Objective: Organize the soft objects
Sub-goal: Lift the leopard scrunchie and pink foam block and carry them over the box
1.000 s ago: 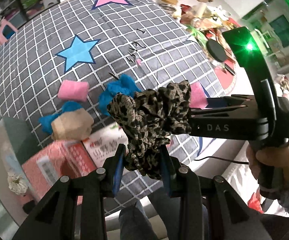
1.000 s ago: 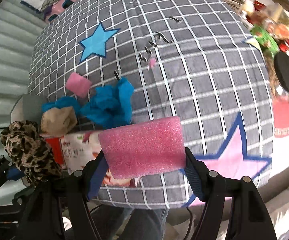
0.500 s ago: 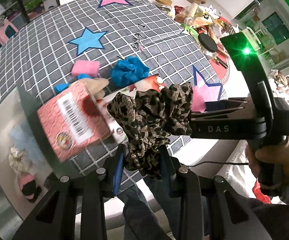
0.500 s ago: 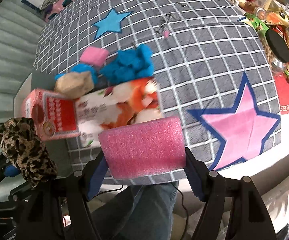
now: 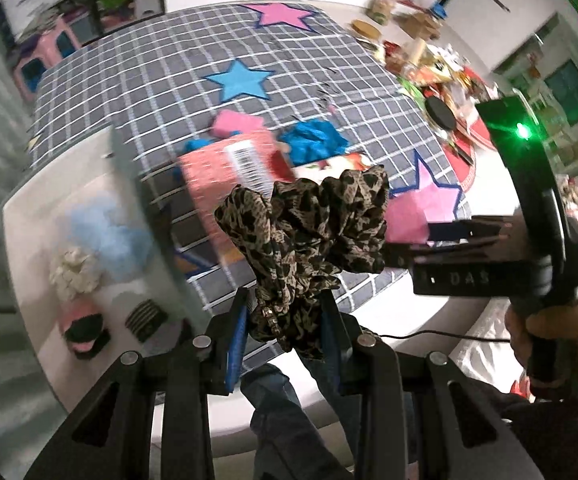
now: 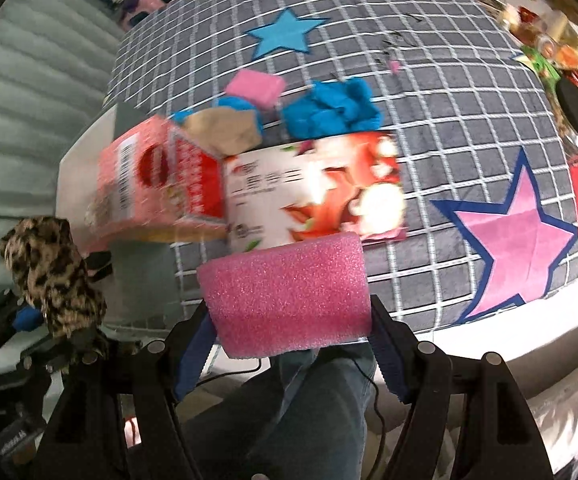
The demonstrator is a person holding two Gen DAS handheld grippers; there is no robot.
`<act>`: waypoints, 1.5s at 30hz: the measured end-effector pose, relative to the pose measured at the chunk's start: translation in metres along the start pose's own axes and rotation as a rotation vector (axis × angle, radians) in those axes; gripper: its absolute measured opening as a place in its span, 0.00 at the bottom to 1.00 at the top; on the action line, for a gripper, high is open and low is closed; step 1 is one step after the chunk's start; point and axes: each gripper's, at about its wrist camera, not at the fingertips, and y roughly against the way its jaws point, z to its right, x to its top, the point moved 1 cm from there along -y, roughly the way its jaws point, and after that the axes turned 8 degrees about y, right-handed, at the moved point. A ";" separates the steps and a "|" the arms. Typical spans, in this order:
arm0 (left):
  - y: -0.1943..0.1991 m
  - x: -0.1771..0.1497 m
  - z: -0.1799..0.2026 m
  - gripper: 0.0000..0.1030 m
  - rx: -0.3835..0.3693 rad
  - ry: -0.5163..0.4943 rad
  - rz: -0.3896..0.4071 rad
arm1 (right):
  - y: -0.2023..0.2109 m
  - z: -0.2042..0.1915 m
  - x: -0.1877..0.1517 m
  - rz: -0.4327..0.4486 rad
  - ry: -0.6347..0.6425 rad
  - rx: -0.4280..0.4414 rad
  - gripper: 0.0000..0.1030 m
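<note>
Left wrist view: left gripper (image 5: pixel 285 320) pinches a leopard-print scrunchie (image 5: pixel 309 236), held in the air off the near edge of the checked table (image 5: pixel 149 76).
Right wrist view: right gripper (image 6: pixel 289 344) pinches a pink foam block (image 6: pixel 289 292), long axis running across the fingers, also off the near edge.
Likely destination: a white tray (image 5: pixel 37 248) beyond the table's near left corner, already holding soft items, blurred.
Key relation: tray lies forward and left of both tools; the left gripper looks nearer.
Still on table: blue cloth (image 6: pixel 333 108), small pink sponge (image 6: pixel 255 86), printed box (image 6: pixel 249 184).
</note>
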 end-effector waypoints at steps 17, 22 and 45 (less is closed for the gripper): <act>0.042 -0.038 -0.119 0.35 0.112 0.313 0.115 | -0.009 -0.130 0.007 -0.018 0.291 0.076 0.71; 0.046 -0.049 -0.152 0.35 0.160 0.371 0.122 | -0.010 -0.169 0.019 -0.008 0.382 0.081 0.71; 0.013 -0.082 -0.182 0.35 0.192 0.490 0.039 | -0.044 -0.242 0.017 -0.080 0.525 0.091 0.71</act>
